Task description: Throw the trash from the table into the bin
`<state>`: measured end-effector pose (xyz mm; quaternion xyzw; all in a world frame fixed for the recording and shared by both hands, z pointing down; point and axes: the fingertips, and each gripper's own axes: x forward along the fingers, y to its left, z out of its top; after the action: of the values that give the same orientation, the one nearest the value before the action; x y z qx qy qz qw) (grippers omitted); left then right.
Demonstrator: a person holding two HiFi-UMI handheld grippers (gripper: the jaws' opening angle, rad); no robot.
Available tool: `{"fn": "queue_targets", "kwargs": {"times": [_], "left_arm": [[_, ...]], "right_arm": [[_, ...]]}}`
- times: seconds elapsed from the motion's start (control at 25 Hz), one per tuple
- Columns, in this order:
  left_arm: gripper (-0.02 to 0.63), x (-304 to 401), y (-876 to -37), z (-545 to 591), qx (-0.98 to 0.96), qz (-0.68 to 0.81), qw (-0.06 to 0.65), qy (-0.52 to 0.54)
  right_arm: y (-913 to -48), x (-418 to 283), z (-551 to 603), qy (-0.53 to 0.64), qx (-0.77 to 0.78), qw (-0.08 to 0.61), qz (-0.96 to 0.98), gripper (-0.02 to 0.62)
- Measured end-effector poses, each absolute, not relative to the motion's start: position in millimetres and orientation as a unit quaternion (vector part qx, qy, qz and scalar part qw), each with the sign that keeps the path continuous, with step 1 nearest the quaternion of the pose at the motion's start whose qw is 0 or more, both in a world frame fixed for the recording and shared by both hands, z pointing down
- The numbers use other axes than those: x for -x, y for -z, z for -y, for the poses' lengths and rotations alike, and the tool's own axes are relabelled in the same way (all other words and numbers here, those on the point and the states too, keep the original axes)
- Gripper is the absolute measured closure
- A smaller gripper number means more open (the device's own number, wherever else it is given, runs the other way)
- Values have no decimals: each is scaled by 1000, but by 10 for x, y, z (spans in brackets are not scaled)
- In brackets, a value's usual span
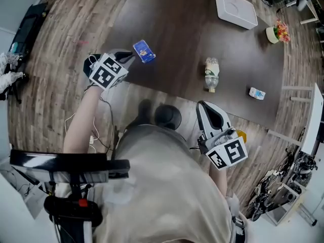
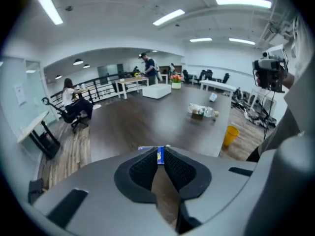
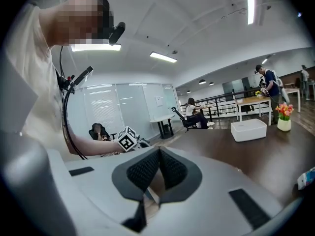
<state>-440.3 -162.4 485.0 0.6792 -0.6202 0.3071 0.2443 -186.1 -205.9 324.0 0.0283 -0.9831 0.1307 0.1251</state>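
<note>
A small blue snack packet [image 1: 145,50] sticks out past the tips of my left gripper [image 1: 132,58] over the near left part of the dark table [image 1: 177,29]. In the left gripper view the gripper [image 2: 161,150] is shut on the packet [image 2: 159,155], a thin blue strip pinched between the pads. A plastic bottle [image 1: 211,74] lies on its side mid-table, and a small white and blue carton [image 1: 256,93] lies near the right edge. My right gripper [image 1: 202,106] hangs off the table's near edge, shut and empty; it [image 3: 158,152] looks across at the left arm.
A white box [image 1: 236,8] and a flower pot [image 1: 276,33] stand at the table's far side. A dark round bin-like thing [image 1: 167,116] sits on the floor by the near edge, and a yellow cup [image 2: 231,134] stands on the floor to the right. Cables and gear clutter the right side.
</note>
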Motion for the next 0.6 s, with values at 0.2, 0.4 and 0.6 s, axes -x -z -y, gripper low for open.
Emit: {"fn": "queue_targets", "kwargs": {"times": [0.2, 0.4, 0.6], "left_arm": [[416, 4603, -5183, 1828, -717, 524, 208, -410], [260, 4614, -5577, 1952, -733, 396, 158, -530], [238, 4567, -5882, 2102, -733, 270, 84, -619]], "right_arm": [[-3326, 2181, 1992, -137, -36, 143, 979, 584], [-3365, 2386, 2052, -138, -46, 150, 978, 584], [-3416, 2500, 2107, -146, -57, 156, 975, 584]]}}
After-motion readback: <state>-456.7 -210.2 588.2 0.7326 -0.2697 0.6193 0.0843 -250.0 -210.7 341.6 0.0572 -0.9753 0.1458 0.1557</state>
